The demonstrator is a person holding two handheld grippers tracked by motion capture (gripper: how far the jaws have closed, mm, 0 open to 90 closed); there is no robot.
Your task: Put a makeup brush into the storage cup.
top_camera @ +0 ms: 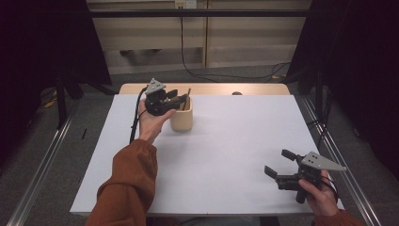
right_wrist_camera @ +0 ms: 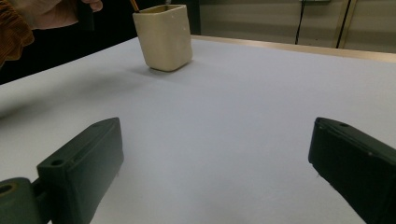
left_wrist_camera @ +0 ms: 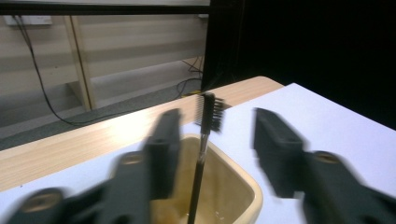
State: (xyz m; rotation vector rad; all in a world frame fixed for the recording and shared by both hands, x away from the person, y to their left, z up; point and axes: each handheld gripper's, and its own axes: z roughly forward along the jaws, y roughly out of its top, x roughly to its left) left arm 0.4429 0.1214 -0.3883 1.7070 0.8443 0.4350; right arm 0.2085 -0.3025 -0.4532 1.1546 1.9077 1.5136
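The brush (left_wrist_camera: 201,154) stands nearly upright in the cream cup (top_camera: 181,117) near the far left corner of the tabletop (top_camera: 226,141), bristle head up above the rim, handle leaning on the cup's inner wall. The left gripper (left_wrist_camera: 212,135) hangs just over the cup with its jaws apart either side of the handle, not touching it, so the brush's long axis runs up between them. The right gripper (top_camera: 278,164) rests well apart at the near right corner, jaws wide and empty
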